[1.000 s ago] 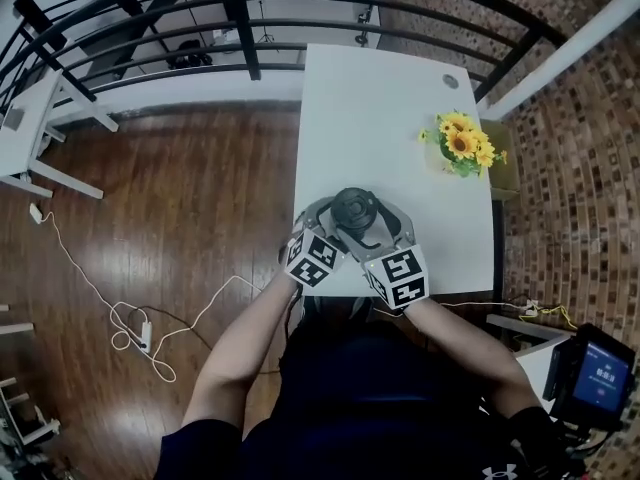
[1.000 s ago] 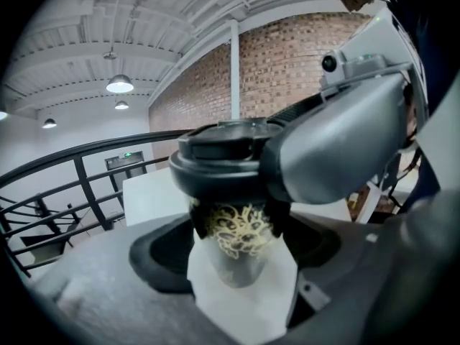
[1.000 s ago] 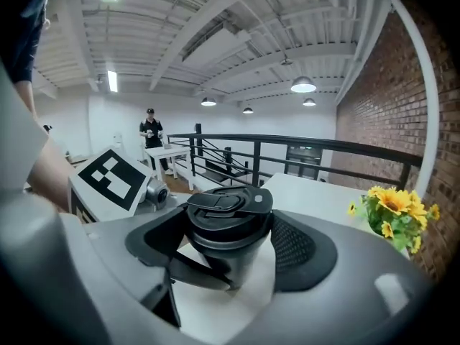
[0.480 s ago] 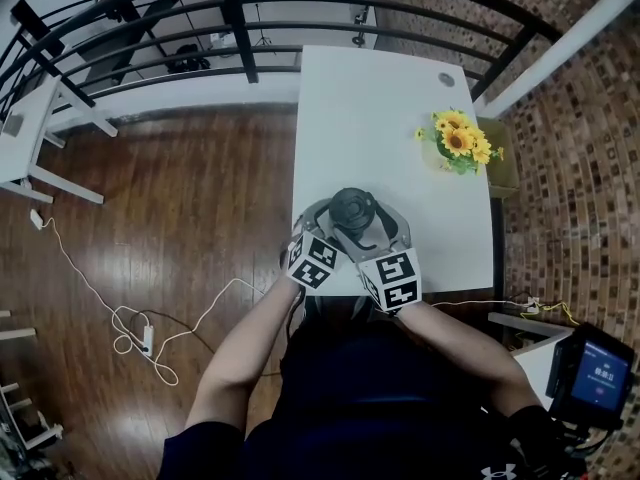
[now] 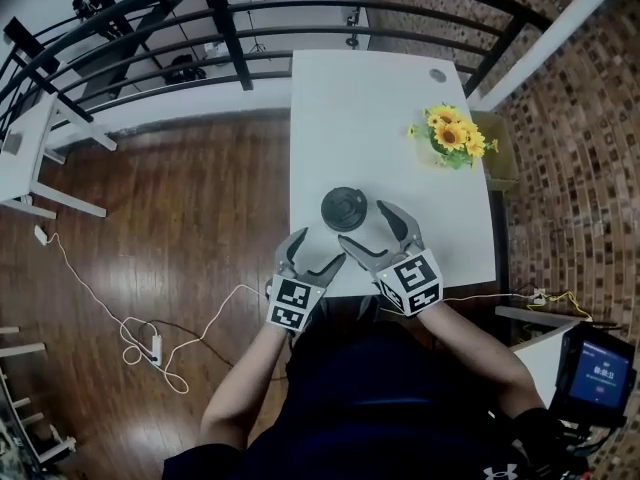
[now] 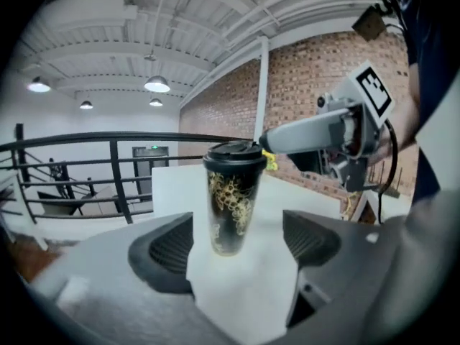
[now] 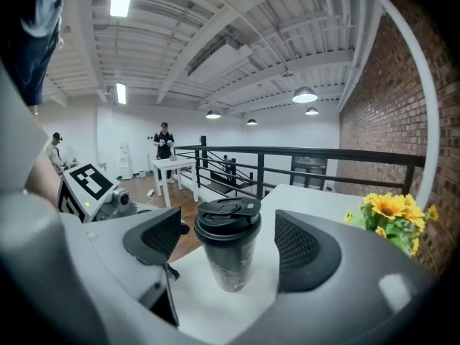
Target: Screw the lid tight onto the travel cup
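On white smooth table (image 5: pixel 390 98), toward its 6 o'clock edge: travel cup (image 6: pixel 231 207), upright, tapered, dark glossy wall with gold filigree print. Lid (image 5: pixel 344 209) black plastic, round, flip tab on top, seated on rim.

Left gripper (image 5: pixel 322 248): grey moulded jaws, ribbed black pads, spread wide, nothing clasped. Cup at its 12 o'clock, clear of pads.

Right gripper (image 5: pixel 362 221): jaws have just been opening and stand wide. Cup lines up with the gap at 11 o'clock, just ahead of the tips, untouched.

Sunflowers (image 5: pixel 450 138) at cup's 2 o'clock, well apart.
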### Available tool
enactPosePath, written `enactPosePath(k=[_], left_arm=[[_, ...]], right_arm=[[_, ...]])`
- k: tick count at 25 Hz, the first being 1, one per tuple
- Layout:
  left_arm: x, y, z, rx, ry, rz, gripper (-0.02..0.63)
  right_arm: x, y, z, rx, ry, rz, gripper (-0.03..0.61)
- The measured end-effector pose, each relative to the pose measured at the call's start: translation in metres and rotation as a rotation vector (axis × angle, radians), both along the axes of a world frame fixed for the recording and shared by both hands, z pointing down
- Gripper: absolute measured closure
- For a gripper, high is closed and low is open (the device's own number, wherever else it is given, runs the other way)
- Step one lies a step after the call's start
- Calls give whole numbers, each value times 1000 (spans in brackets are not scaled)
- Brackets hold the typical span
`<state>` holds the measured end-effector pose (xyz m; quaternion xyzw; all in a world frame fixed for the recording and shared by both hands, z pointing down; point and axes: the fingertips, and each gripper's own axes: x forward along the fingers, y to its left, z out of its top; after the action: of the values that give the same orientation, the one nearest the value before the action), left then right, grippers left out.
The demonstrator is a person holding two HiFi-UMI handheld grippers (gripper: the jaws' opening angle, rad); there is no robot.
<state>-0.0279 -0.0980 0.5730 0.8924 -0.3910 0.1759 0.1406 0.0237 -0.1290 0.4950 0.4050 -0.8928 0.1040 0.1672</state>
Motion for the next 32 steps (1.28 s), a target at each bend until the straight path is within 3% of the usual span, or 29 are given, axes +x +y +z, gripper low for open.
enactPosePath(k=[3,6,9,11,12,13,15,20,27,32], left_arm=[[-6,17,-26,-42,87,-58,251],[-4,31,-62,-16,185,-64,309],[-1,38,-99,37,270,-58,381],[3,40,-126,75,313,-58,476],[5,40,-138,88,333,-57,540],[9,41,-151,96,348,-52,610],[19,44,-171,114,345,-27,611],[47,59,-183,206,247,68,611],[59,58,-179,128,276,48,609],[61,56,-165,165,259,54,610]], right_arm=[[24,5,-12,-23,-62,76,167],[43,14,-26,-46,-152,126,183],[63,23,-53,-42,-298,182,345],[73,30,-71,-22,-355,209,517],[75,33,-78,-8,-363,205,561],[74,38,-85,10,-359,190,568],[70,47,-95,52,-323,151,568],[67,66,-113,150,-239,113,568],[75,81,-115,174,-224,111,568],[82,81,-114,188,-215,122,568]])
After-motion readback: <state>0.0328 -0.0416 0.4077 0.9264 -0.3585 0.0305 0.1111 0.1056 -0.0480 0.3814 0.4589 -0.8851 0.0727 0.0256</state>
